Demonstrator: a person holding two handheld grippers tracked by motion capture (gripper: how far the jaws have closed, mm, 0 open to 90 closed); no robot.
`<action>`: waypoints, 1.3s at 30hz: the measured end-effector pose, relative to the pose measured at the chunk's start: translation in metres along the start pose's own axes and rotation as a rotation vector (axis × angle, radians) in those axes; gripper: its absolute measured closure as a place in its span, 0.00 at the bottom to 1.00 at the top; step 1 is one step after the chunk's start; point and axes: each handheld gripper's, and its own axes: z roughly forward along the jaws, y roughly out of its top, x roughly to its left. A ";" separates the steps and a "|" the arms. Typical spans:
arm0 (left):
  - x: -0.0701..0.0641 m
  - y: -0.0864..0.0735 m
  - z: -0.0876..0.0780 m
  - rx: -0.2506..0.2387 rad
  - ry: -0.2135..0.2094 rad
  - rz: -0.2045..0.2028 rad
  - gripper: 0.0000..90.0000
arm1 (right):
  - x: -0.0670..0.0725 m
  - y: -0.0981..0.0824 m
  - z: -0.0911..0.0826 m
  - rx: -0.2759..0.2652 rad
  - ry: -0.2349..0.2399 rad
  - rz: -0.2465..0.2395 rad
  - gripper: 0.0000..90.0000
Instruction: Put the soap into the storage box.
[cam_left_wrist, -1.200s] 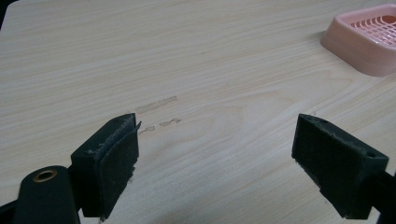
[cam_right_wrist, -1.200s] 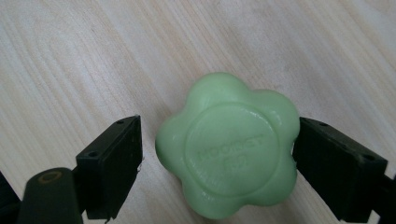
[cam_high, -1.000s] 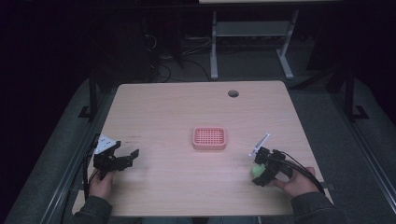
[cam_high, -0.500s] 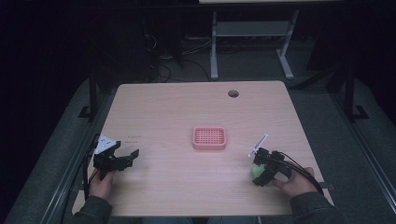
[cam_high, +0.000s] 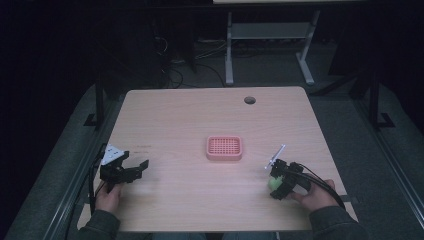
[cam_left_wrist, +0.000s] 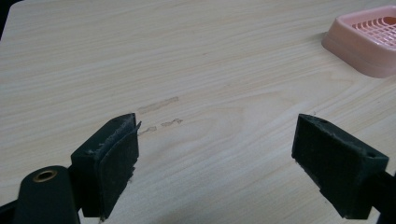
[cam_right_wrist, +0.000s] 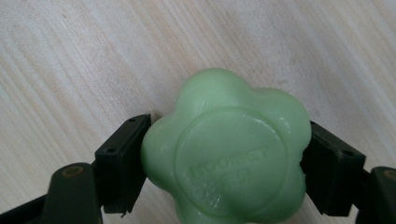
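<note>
Right gripper (cam_right_wrist: 224, 154) clamps the green flower-shaped soap (cam_right_wrist: 227, 148) from both sides near the bench's (cam_high: 175, 115) front right corner — embossed flat face toward its camera, no long axis. Left gripper (cam_left_wrist: 217, 158) wide apart, holding nothing, near the front left corner. Pink slotted tray (cam_high: 224, 148) mid-bench — nothing in it.

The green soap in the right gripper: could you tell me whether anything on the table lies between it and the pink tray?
Nothing visible does. The green soap sits clamped in the right gripper, and only bare table lies between it and the pink tray.
</note>
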 end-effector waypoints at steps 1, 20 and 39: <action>0.000 0.000 0.000 0.000 0.001 0.000 0.16 | 0.000 0.000 0.000 -0.001 -0.001 0.002 0.27; 0.000 0.000 0.000 -0.004 0.002 -0.011 0.16 | -0.002 -0.002 -0.001 -0.008 0.015 0.001 0.28; 0.001 0.000 -0.001 0.006 0.004 -0.002 0.16 | -0.002 -0.005 -0.007 -0.034 0.018 -0.003 0.29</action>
